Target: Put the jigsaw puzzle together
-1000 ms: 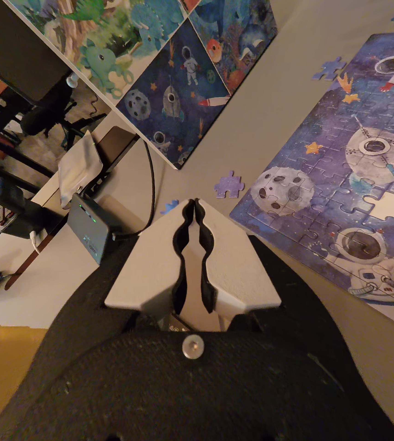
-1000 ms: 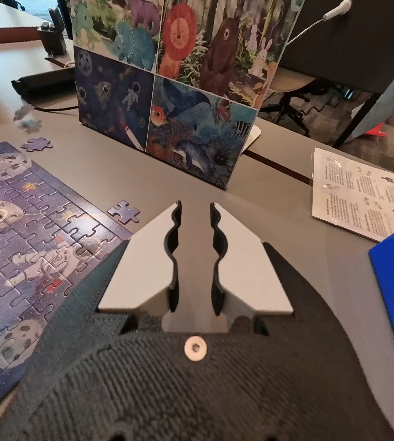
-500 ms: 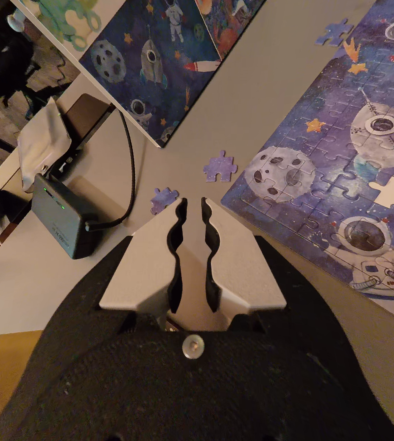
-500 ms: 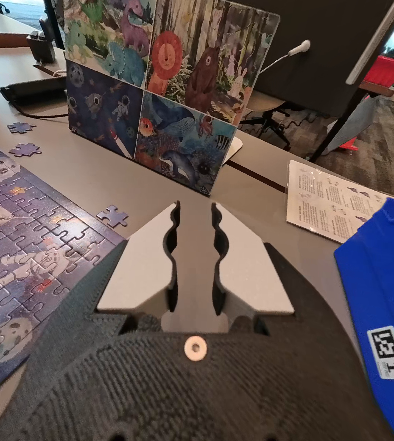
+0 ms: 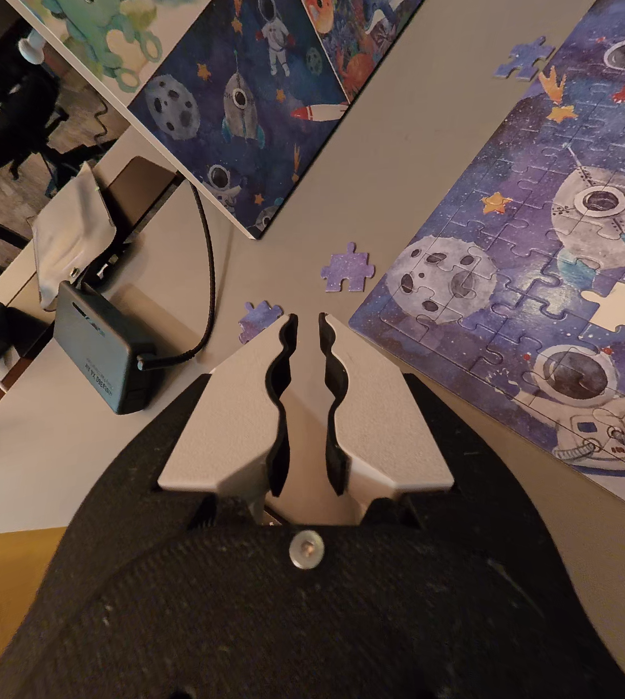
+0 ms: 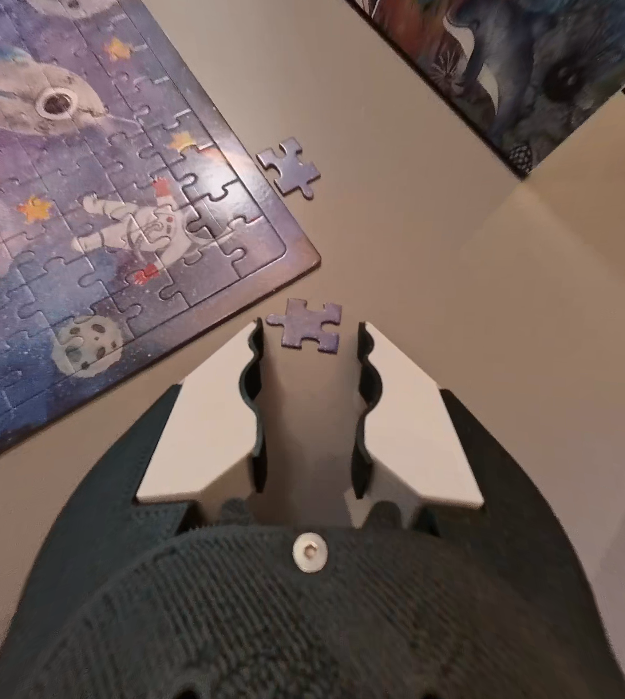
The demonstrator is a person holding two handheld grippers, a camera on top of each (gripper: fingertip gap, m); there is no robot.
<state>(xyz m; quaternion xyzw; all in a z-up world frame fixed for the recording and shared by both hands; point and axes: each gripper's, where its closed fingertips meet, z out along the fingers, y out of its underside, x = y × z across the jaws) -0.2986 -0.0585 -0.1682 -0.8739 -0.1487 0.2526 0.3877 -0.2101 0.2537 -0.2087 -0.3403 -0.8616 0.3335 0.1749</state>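
Note:
The space jigsaw puzzle [image 5: 511,234] lies flat on the grey table, with a bare gap [image 5: 623,314] in it. My left gripper [image 5: 307,318] is open a little and empty, near the puzzle's corner. One loose purple piece [image 5: 348,273] lies just beyond its tips. Another loose piece [image 5: 259,319] is partly hidden by the left finger. A third piece [image 5: 524,58] lies farther off. My right gripper [image 6: 310,328] is open wide above the table. A loose piece [image 6: 309,327] lies between its fingertips, beside the puzzle's [image 6: 95,196] corner. Another piece [image 6: 290,166] lies at the puzzle's edge.
An upright picture board [image 5: 242,90] stands behind the loose pieces and also shows in the right wrist view [image 6: 511,75]. A dark box-shaped device [image 5: 99,363] with a black cable [image 5: 208,264] sits to the left. A yellow surface [image 5: 0,590] is at the lower left. About 35 centimeters separates my left fingertips from my right.
My left gripper has opened from shut and moved nearer the loose pieces. My right gripper has tipped down toward the table, opened wider and come over a loose piece by the puzzle's corner.

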